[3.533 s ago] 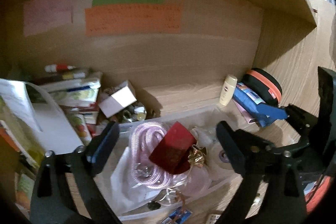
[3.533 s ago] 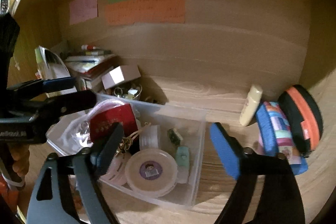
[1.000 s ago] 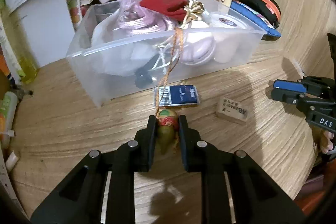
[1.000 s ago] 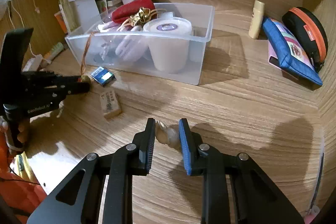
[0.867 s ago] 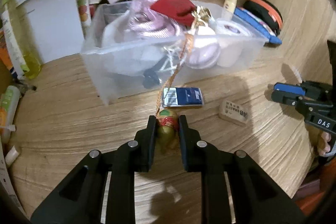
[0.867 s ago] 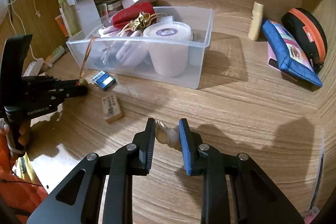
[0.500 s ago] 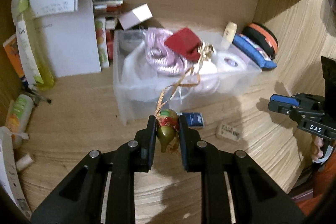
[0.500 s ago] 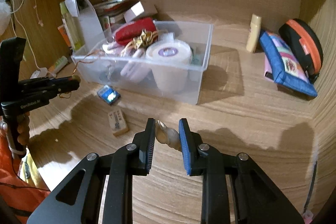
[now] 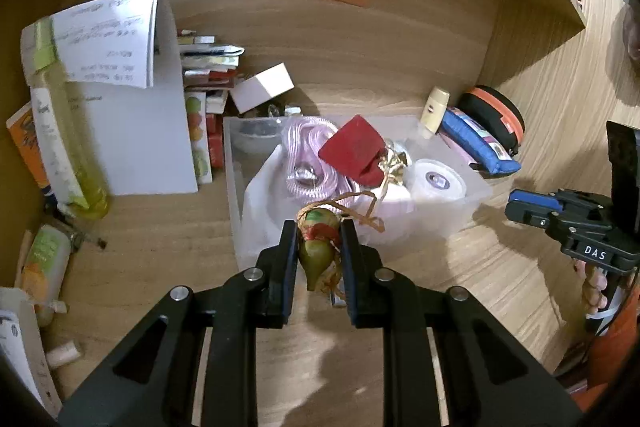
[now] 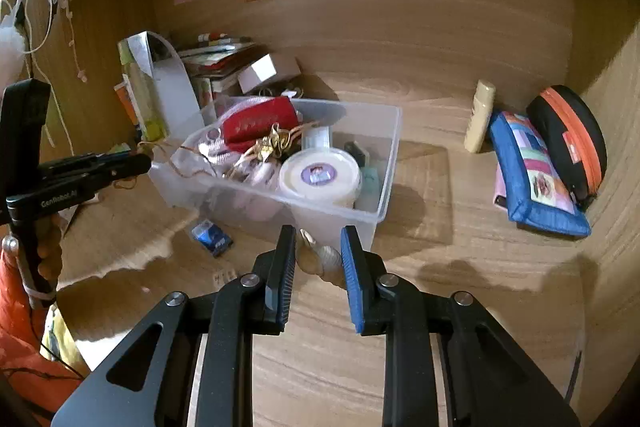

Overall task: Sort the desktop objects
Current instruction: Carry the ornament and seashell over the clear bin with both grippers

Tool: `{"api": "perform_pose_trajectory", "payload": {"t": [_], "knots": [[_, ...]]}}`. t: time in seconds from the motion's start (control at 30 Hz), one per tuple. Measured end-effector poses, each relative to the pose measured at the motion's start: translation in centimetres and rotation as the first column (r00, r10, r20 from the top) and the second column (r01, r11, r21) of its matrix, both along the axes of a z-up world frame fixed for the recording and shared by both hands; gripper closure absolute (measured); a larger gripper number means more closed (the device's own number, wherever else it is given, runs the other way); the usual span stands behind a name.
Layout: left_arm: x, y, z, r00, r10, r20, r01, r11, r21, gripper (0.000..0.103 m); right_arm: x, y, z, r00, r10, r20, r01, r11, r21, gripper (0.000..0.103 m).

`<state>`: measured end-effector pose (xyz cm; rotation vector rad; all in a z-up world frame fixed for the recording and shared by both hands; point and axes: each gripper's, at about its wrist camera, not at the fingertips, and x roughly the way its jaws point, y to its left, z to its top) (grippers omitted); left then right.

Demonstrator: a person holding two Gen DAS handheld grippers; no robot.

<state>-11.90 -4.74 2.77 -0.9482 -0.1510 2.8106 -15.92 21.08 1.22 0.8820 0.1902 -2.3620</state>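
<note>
My left gripper (image 9: 318, 231) is shut on a small green and red gourd ornament (image 9: 316, 251) whose orange cord (image 9: 370, 215) trails toward the clear plastic bin (image 9: 476, 195). That bin (image 10: 390, 163) holds a red pouch (image 10: 258, 123), a pink coiled cable (image 9: 308, 163), a gold bow (image 10: 274, 143) and a white round tub (image 10: 320, 175). My right gripper (image 10: 318, 243) is shut on a pale seashell (image 10: 322, 259), just in front of the bin. The left gripper (image 10: 140, 161) shows at the left of the right wrist view, and the right gripper (image 9: 516, 203) at the right of the left wrist view.
A blue packet (image 10: 212, 235) and an eraser (image 10: 226, 277) lie on the wooden desk before the bin. A cream bottle (image 10: 480, 115), blue pouch (image 10: 532, 179) and black-orange case (image 10: 572, 143) sit at the right. Books, a white box (image 9: 262, 87) and a paper holder (image 9: 132, 99) crowd the back left.
Both grippers have risen from the desk with their objects still held. The views tilted up, so the bin sits lower and the wall notes show.
</note>
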Motion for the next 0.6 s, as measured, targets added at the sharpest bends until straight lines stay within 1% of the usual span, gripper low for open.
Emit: {"api": "perform_pose_trajectory", "payload": {"t": [0.23, 0.47, 0.6], "knots": [[-1.7, 0.1, 0.0, 1.000, 0.001, -0.003, -0.001, 1.000, -0.002, 0.083, -1.6, -1.1, 0.2, 1.000, 0.008, -0.010, -0.008, 1.000, 0.023, 0.082], [-3.3, -0.4, -0.7, 1.000, 0.024, 0.003, -0.024, 1.000, 0.003, 0.083, -3.5, -2.5, 0.4, 1.000, 0.019, -0.018, -0.019, 1.000, 0.009, 0.082], [-4.2, -0.6, -1.6, 0.999, 0.028, 0.027, -0.028, 1.000, 0.008, 0.083, -5.3, -3.7, -0.4, 1.000, 0.005, 0.013, -0.005, 1.000, -0.014, 0.082]]}}
